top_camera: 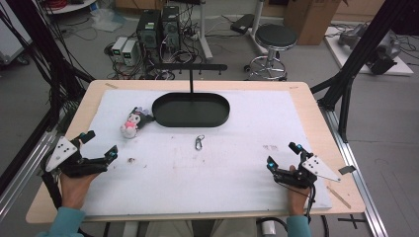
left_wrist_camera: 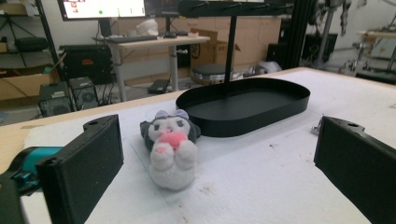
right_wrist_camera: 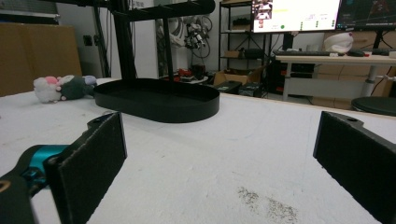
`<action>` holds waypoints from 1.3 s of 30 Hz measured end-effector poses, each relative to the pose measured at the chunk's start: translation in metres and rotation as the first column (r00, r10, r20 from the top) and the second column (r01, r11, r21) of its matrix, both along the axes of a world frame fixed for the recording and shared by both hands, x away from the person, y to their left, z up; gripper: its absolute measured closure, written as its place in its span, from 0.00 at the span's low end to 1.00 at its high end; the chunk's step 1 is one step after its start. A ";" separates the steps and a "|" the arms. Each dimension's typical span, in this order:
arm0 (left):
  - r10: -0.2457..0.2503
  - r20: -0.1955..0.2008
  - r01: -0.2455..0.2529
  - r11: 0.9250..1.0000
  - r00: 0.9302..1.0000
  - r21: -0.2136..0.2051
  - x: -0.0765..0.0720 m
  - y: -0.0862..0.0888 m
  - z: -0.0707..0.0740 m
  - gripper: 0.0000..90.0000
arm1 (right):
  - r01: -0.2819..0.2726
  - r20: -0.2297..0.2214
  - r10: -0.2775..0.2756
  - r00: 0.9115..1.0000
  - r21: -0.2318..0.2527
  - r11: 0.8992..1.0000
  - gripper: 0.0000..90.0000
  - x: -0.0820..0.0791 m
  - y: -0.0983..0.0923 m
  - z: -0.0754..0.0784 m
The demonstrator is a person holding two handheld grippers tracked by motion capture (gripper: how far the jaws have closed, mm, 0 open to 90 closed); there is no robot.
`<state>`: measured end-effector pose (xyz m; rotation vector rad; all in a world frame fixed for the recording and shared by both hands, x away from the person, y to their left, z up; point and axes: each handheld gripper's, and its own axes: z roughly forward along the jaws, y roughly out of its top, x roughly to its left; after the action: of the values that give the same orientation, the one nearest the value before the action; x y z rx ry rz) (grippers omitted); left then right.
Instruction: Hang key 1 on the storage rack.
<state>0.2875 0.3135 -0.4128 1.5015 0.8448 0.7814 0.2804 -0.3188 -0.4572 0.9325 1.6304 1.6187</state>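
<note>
A small soft plush toy [top_camera: 134,121], white and dark grey with a pink middle, lies on the white foam mat [top_camera: 227,168] near the far left corner of the bench. It is just beside the left end of the black oval metal tray [top_camera: 190,109], which has a thin black post with a hook bar on top. A small silver metal clip [top_camera: 199,142] lies near the middle of the mat, in front of the tray.

The left gripper [top_camera: 99,144] sits near the left edge of the bench, and its jaws are wide apart with nothing in them. In the left gripper view the toy [left_wrist_camera: 171,149] is straight ahead, between the two black jaws but farther off. The right gripper [top_camera: 282,154] rests near the front right corner, wide apart too and holding nothing, well apart from the toy.

The left gripper looks ready to go for the toy. To do it well, keep the jaws wide and slide forward low over the mat until the toy's body is right between the pads. Squeeze the fat white part, not the ears, so it does not slip. Close gently, because it is soft. Stay clear of the tray rim.
</note>
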 end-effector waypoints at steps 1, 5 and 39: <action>0.003 -0.007 -0.003 1.000 1.000 0.013 0.002 -0.001 0.004 0.02 | 0.000 0.000 0.000 1.000 0.000 1.000 0.02 0.000 0.000 0.000; 0.017 -0.043 -0.015 0.998 0.999 0.056 0.013 -0.004 0.017 0.02 | 0.000 0.003 0.000 1.000 -0.003 1.000 0.02 0.000 0.000 0.000; 0.111 -0.370 0.012 0.949 0.922 0.315 0.123 -0.035 0.079 0.02 | 0.001 0.014 -0.001 1.000 -0.008 1.000 0.02 0.000 0.000 0.000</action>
<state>0.4105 0.2785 -0.3337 1.9640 1.0915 0.6887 0.2801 -0.3187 -0.4573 0.9158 1.6264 1.6131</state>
